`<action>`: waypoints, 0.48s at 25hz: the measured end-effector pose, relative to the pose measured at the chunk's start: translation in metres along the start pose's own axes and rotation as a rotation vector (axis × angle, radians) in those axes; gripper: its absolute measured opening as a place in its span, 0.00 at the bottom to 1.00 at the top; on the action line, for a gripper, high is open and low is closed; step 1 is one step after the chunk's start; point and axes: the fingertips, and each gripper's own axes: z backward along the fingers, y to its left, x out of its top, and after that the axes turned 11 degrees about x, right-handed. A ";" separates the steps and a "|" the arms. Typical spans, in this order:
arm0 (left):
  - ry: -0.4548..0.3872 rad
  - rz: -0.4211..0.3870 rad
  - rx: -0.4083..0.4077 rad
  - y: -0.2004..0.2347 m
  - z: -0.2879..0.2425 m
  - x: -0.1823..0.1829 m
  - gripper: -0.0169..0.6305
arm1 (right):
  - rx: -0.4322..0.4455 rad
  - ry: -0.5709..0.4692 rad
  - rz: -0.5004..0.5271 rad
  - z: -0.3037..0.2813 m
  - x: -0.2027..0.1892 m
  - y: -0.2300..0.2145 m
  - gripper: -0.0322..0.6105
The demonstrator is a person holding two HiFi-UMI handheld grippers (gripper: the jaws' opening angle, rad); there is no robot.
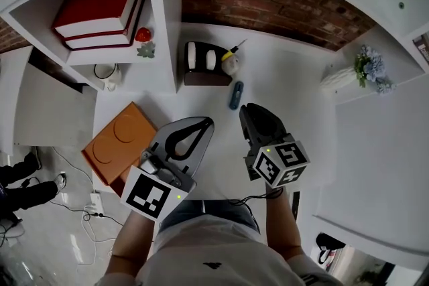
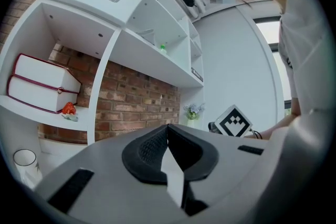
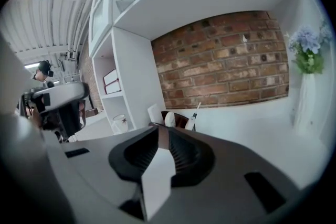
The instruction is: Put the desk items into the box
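Claws sit empty: left claw (image 1: 202,125) pinched shut near the orange box (image 1: 115,144), right claw (image 1: 247,110) slightly parted, aimed at the blue pen (image 1: 234,94) on the counter (image 1: 295,114), likely its next pick.

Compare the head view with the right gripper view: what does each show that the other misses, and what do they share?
Only the head view shows the orange box at lower left and the blue pen lying on the desk. Only the right gripper view shows a second person far off at left. Both show the brick wall, the vase of flowers, the stacked books on the shelf and the cup below them.
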 end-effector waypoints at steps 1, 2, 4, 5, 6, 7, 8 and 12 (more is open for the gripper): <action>0.005 0.005 0.001 0.000 -0.002 -0.002 0.05 | -0.003 0.009 -0.013 -0.003 -0.004 -0.005 0.14; 0.010 0.010 0.001 0.000 -0.003 -0.003 0.05 | -0.005 0.018 -0.024 -0.006 -0.008 -0.009 0.14; 0.021 0.014 0.003 0.001 -0.005 -0.007 0.05 | -0.012 0.038 -0.041 -0.011 -0.017 -0.017 0.14; 0.026 0.015 0.004 0.002 -0.007 -0.009 0.05 | -0.016 0.049 -0.047 -0.013 -0.021 -0.021 0.15; 0.030 0.015 0.005 0.002 -0.008 -0.011 0.05 | -0.020 0.059 -0.052 -0.016 -0.025 -0.024 0.15; 0.033 0.015 0.005 0.002 -0.009 -0.013 0.05 | -0.024 0.069 -0.057 -0.018 -0.029 -0.027 0.15; 0.035 0.016 0.006 0.003 -0.010 -0.014 0.05 | -0.027 0.079 -0.063 -0.020 -0.033 -0.031 0.16; 0.042 0.022 0.011 0.004 -0.012 -0.018 0.05 | -0.042 0.111 -0.098 -0.029 -0.049 -0.045 0.17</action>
